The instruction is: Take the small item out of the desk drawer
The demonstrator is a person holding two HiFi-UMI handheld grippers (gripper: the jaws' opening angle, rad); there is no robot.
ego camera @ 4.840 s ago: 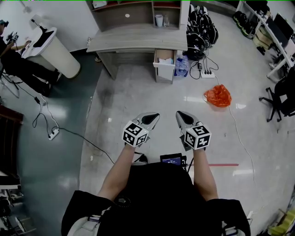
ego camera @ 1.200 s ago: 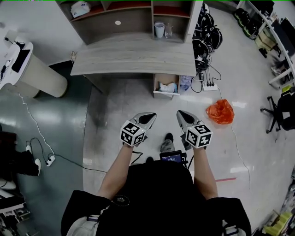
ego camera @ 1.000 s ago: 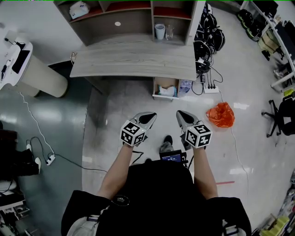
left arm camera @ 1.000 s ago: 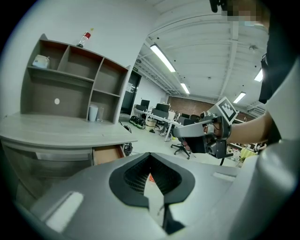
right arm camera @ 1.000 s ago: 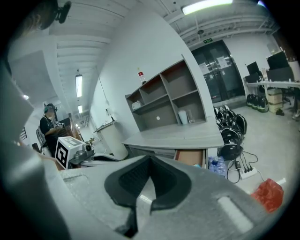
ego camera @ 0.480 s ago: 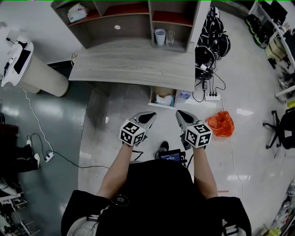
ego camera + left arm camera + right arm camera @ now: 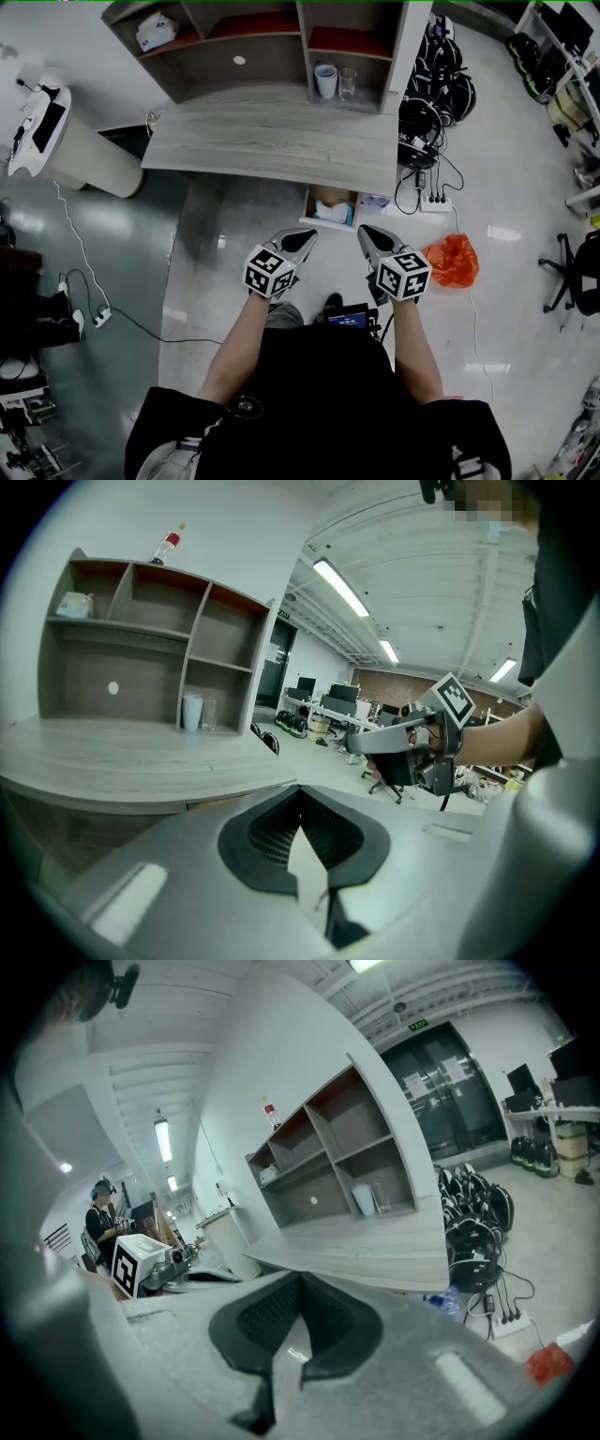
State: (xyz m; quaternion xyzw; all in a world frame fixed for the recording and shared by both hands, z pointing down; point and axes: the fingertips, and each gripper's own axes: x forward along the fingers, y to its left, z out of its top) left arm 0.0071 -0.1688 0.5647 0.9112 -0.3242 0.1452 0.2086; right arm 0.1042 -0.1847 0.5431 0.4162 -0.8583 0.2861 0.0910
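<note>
A grey wooden desk (image 7: 272, 145) stands ahead of me, and an open drawer (image 7: 313, 196) sticks out under its right end. A pale white-blue item (image 7: 335, 212) lies inside the drawer. My left gripper (image 7: 306, 236) and right gripper (image 7: 367, 232) are held side by side at waist height, short of the drawer, both shut and empty. In the left gripper view the jaws (image 7: 300, 789) meet above the desk top (image 7: 141, 761). The jaws in the right gripper view (image 7: 300, 1279) are also together.
A shelf unit on the desk holds a white cup (image 7: 325, 80), a glass (image 7: 348, 82) and a tissue box (image 7: 157, 31). An orange bag (image 7: 451, 260), a power strip with cables (image 7: 433, 202) and black bags (image 7: 441, 84) lie to the right. A white round stand (image 7: 80, 150) is left.
The desk and open drawer have come closer and now sit just ahead of the gripper tips. Both grippers keep the same pose, shut and empty.
</note>
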